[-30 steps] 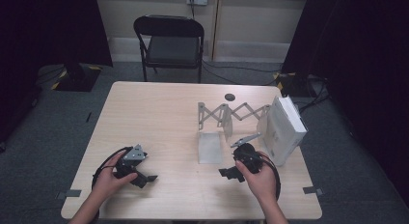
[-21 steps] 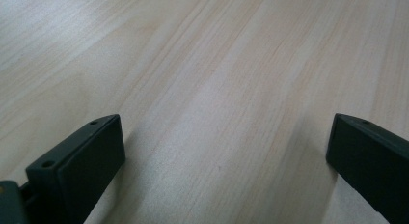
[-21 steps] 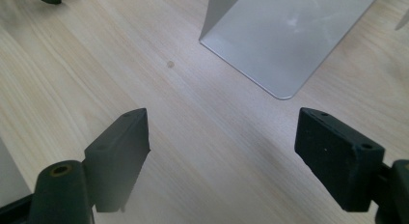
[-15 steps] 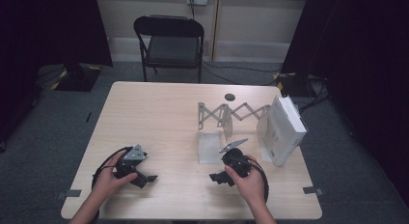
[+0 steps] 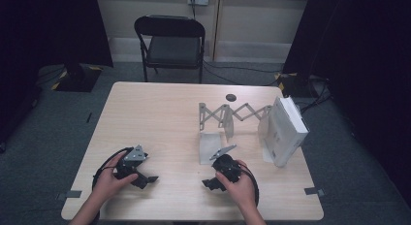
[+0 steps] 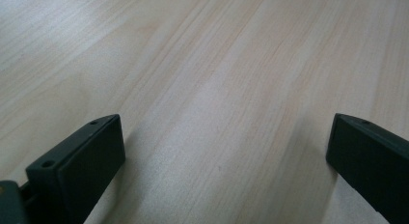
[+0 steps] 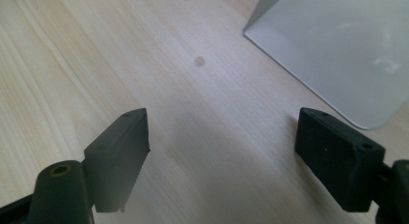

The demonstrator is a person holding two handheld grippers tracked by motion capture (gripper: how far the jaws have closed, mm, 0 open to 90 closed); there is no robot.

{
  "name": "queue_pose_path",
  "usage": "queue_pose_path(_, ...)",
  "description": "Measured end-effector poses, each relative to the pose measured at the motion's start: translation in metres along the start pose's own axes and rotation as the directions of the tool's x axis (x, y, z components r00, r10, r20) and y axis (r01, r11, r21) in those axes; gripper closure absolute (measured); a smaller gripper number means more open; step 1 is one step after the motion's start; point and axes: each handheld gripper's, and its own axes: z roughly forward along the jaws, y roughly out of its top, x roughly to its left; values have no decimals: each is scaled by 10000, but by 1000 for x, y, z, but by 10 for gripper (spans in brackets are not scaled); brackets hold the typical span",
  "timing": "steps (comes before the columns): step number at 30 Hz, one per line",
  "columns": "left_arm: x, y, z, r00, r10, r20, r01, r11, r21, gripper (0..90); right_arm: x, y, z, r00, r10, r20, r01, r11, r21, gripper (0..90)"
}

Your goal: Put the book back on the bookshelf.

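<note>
My left gripper (image 5: pixel 144 179) rests low over the near left of the wooden table (image 5: pixel 160 118), held in a hand. In the left gripper view its jaws (image 6: pixel 222 161) stand wide apart, and between them lies only bare wood. My right gripper (image 5: pixel 212 184) sits near the front edge, just in front of a white upright panel (image 5: pixel 209 148). Its jaws (image 7: pixel 222 147) are open too, over bare wood, and the white panel (image 7: pixel 337 50) lies ahead to the right. A white scissor-type folding rack (image 5: pixel 235 113) stretches from the panel toward a white box (image 5: pixel 283 130).
A small dark round thing (image 5: pixel 231 97) lies on the far side of the table. A black folding chair (image 5: pixel 172 40) stands beyond the far edge. Dark curtains hang at both sides. The table's left half is bare wood.
My right hand has moved left and toward the table's near edge, sinking closer to the tabletop. The left hand has stayed where it was.
</note>
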Motion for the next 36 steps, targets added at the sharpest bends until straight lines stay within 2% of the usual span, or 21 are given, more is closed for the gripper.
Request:
queue_pose_path(6, 0, 0, 0, 10000, 0, 0, 0, 10000, -3, 0, 7, 2, 8, 9979, -549, 345, 560, 9980, -304, 144)
queue_pose_path(12, 0, 0, 0, 10000, 0, -1, 0, 10000, 0, 0, 12, 0, 13, 9916, -1022, 791, 1067, 9928, -552, 131)
queue_pose_path(19, 0, 0, 0, 10000, -4, -1, 4, 10000, -5, 0, 14, -7, 17, 9916, -916, 915, 1036, 9853, -1361, 123)
queue_pose_path(28, 0, 0, 0, 10000, -1, 0, 1, 10000, -3, 0, 12, -15, 19, 9909, -1067, 825, 1215, 9715, -2036, 121)
queue_pose_path(33, 0, 0, 0, 10000, 2, -1, -2, 10000, -2, 0, 13, -20, 20, 9917, -977, 837, 1156, 9624, -2457, 120)
queue_pose_path(36, 0, 0, 0, 10000, 0, -1, 0, 10000, -4, 0, 13, -20, 20, 9914, -1009, 840, 1189, 9612, -2488, 121)
